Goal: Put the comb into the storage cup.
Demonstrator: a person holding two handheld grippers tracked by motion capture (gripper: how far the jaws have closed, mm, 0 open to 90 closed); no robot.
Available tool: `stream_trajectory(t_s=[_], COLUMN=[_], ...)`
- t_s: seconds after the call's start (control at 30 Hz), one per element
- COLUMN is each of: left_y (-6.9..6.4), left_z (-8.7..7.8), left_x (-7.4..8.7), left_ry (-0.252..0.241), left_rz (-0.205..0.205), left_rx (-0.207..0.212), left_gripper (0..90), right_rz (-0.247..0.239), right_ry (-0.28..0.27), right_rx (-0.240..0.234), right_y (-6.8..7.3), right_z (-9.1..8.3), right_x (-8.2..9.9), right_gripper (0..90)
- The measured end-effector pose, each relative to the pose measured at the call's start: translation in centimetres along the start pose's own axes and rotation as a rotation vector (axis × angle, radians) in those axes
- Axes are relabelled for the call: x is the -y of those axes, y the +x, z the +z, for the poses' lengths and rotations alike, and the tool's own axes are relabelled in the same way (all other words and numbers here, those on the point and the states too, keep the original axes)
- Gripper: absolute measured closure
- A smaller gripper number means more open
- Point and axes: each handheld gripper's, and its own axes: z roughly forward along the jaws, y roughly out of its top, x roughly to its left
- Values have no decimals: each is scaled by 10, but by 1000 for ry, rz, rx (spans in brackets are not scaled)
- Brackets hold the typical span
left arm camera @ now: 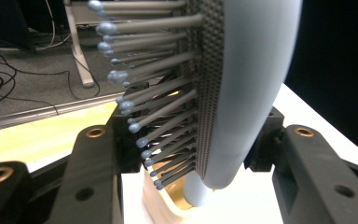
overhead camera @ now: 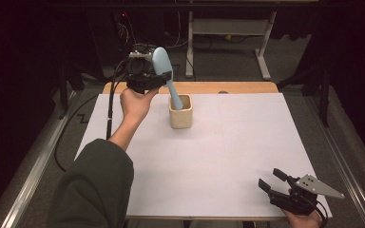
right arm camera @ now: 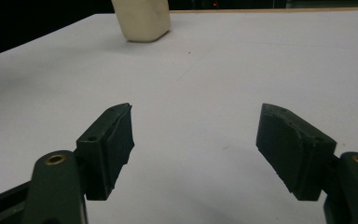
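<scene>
Where white sheet (overhead camera: 228, 156) covers table: left tool (overhead camera: 148, 80) clamped on blue hairbrush (overhead camera: 162, 64) over cream cup (overhead camera: 180, 114); right tool (overhead camera: 274, 179) agape.

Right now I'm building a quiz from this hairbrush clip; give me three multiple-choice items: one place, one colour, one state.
1. Where is the hairbrush handle end?
A. in the cup
B. flat on the table
C. on the floor

2. What colour is the hairbrush body?
A. red
B. light blue
C. black

3. How are the right tongs?
A. shut on the cup
B. shut on nothing
C. open

Answers: 1 A, the handle dips into the cup while the left tongs grip the head. 2 B, pale blue shell. 3 C, a wide gap between the jaws.
</scene>
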Motion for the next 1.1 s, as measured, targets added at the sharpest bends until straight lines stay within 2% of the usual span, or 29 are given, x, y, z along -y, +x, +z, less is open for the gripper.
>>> stream_trajectory(t_s=[0.23, 0.43, 1.1], left_y=[-2, 0, -6], left_z=[6, 13, 24], left_x=[-1, 0, 5], left_ry=[-4, 6, 32], left_rz=[9, -8, 8], left_rx=[-27, -28, -22], left_gripper=[511, 510, 508], right_rz=[-2, -3, -4], right_ry=[0, -1, 0], right_rx=[-2, -1, -4], right_y=[0, 0, 0], right_z=[0, 0, 0], right_x=[0, 0, 0], right_gripper=[281, 281, 281])
